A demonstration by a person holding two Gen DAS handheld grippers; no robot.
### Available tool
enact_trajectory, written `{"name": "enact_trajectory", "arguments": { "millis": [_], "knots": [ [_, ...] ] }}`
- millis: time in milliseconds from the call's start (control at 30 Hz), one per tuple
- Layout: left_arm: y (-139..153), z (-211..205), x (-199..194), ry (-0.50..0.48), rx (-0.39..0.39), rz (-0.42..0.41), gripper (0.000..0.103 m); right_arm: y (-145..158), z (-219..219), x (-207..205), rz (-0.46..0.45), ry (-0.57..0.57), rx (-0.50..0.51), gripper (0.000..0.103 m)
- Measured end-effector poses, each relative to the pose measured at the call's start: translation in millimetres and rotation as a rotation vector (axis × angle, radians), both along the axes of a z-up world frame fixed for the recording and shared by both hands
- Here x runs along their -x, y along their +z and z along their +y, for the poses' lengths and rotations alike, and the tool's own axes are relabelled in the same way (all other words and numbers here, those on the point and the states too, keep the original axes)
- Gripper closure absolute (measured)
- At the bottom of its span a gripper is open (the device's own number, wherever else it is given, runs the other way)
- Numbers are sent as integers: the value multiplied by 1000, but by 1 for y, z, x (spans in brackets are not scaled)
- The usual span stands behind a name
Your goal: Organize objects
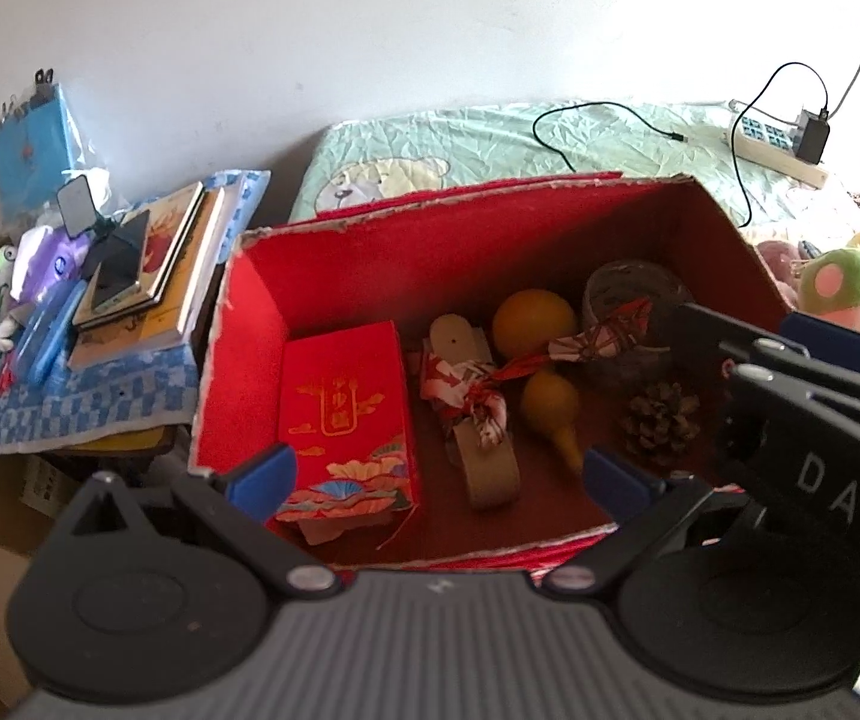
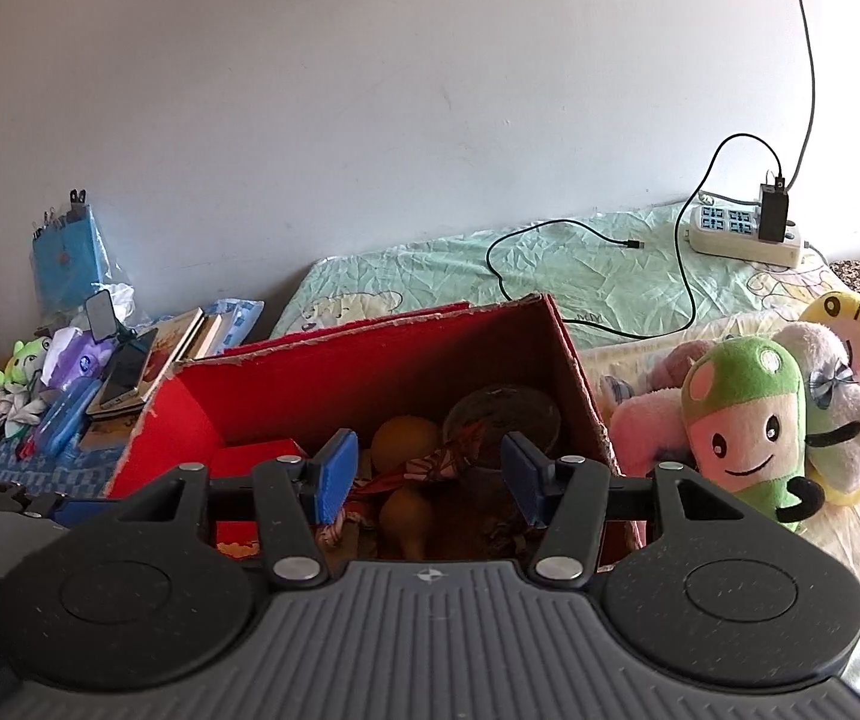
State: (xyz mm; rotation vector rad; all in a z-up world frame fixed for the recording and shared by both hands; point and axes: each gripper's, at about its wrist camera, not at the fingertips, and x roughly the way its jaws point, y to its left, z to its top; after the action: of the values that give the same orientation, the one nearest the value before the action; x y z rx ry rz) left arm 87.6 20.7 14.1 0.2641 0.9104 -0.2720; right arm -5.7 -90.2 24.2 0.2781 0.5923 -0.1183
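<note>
Box (image 1: pixel 370 252) beneath parted left fingers (image 1: pixel 262 474)

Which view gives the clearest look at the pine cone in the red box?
The left wrist view: the pine cone lies unobstructed on the red box floor, near the glass jar. In the right wrist view that corner is dark and I cannot pick it out.

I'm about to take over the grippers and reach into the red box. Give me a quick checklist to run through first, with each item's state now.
1. Left gripper open, holding nothing: ok.
2. Right gripper open, holding nothing: ok.
3. Red box open at the top: ok.
4. Grippers apart from each other: cannot tell; the right one crosses close by the left.
5. Pine cone free to grasp: ok, lying loose on the box floor.
6. Gourds free: not ok, a patterned cloth lies across them.
</note>
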Motion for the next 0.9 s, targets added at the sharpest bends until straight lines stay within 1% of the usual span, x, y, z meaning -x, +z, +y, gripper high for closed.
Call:
{"name": "enact_trajectory", "arguments": {
  "millis": [300,533,900],
  "knots": [
    [-7,-5,-14,1,-10,16,1,-6,-4,-18,13,21,-1,47],
    [-16,-4,-26,13,-1,51,1,-13,-7,-28,45,24,-12,47],
    [-25,-2,-31,20,5,50,1,-23,-8,-36,49,29,4,47]
  ]
}}
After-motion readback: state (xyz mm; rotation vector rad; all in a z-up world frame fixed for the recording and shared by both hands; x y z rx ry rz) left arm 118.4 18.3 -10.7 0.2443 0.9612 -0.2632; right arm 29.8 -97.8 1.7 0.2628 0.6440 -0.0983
